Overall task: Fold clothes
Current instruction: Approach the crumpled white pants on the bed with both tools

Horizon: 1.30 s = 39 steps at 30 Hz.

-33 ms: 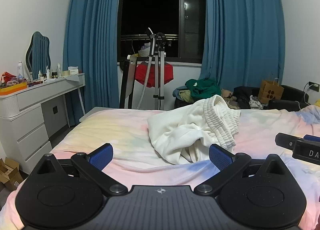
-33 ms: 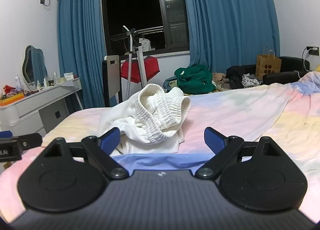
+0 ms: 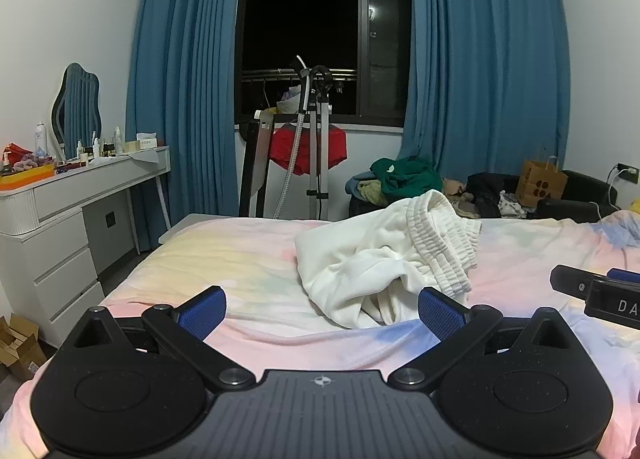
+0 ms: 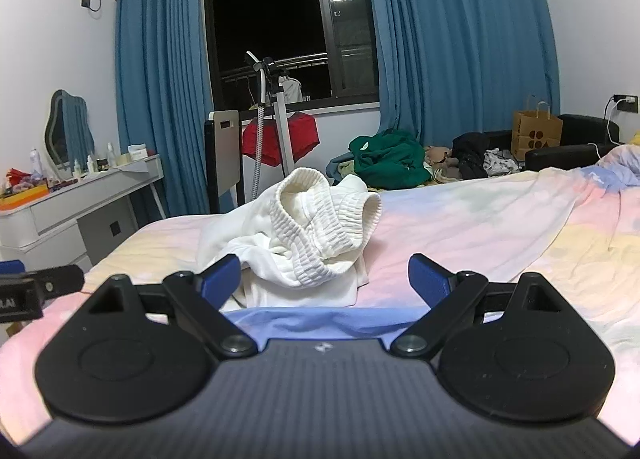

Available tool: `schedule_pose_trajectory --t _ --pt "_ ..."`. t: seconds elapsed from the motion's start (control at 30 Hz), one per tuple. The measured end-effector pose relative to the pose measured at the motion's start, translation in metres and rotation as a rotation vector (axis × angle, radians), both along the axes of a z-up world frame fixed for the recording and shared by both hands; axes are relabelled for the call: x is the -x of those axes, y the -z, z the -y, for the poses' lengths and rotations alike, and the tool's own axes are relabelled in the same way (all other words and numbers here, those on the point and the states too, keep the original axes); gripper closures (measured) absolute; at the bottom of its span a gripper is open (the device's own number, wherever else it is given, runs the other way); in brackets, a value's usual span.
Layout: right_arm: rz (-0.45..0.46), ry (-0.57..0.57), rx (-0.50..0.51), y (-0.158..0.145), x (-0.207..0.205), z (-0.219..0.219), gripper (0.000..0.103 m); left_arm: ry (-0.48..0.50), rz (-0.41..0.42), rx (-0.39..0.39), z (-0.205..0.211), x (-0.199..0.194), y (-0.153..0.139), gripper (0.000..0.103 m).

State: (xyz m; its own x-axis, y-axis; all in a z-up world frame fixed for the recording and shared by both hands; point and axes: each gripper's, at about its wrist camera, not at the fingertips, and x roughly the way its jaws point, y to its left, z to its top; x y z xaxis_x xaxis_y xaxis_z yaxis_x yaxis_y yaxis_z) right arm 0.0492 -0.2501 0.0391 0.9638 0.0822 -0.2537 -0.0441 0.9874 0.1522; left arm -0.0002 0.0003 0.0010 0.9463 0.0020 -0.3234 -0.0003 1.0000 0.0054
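A crumpled white garment with a ribbed elastic waistband [image 3: 392, 255] lies in a heap on the pastel tie-dye bed sheet [image 3: 240, 251]. It also shows in the right wrist view [image 4: 312, 239]. My left gripper [image 3: 322, 311] is open and empty, low over the sheet, just in front of and slightly left of the heap. My right gripper [image 4: 324, 279] is open and empty, just in front of the heap, its left finger near the cloth's edge. Each gripper shows at the edge of the other's view.
A white dressing table [image 3: 80, 187] with bottles and a mirror stands left of the bed. A garment steamer stand [image 3: 316, 139] with a red garment is by the window. A pile of clothes [image 3: 404, 179] and a paper bag [image 3: 540, 183] lie beyond the bed.
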Motion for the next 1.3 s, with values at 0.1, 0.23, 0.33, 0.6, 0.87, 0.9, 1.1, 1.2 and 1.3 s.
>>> schedule_pose_trajectory --t 0.1,0.23,0.33,0.6,0.87,0.9,1.1,1.2,1.3 --pt "0.004 -0.002 -0.005 -0.001 0.002 0.001 0.011 -0.001 -0.003 -0.013 -0.001 0.000 -0.002 0.000" --pt "0.010 -0.004 0.032 -0.004 0.005 -0.004 0.011 0.000 -0.009 -0.027 -0.002 0.001 -0.005 0.000" --pt "0.011 -0.003 0.036 -0.002 0.001 -0.007 0.011 0.003 -0.021 -0.019 -0.005 0.001 -0.007 0.000" --pt "0.053 -0.001 0.049 -0.008 0.012 -0.005 0.011 -0.003 -0.021 -0.040 -0.006 0.007 -0.004 0.000" --pt "0.051 0.003 -0.008 -0.008 0.009 0.002 0.011 -0.027 -0.001 -0.027 -0.008 0.006 0.000 0.000" --pt "0.055 0.005 -0.014 -0.008 0.010 0.003 0.011 -0.029 0.000 -0.023 -0.009 0.005 0.001 0.000" --pt "0.076 0.016 -0.052 -0.009 0.011 0.009 0.010 -0.042 0.004 -0.012 -0.014 0.001 0.008 0.001" --pt "0.087 0.022 -0.070 -0.009 0.012 0.012 0.010 -0.033 0.003 -0.001 -0.016 0.000 0.013 0.001" --pt "0.099 0.032 -0.067 -0.009 0.012 0.013 0.010 -0.023 -0.002 0.011 -0.017 -0.002 0.018 0.001"
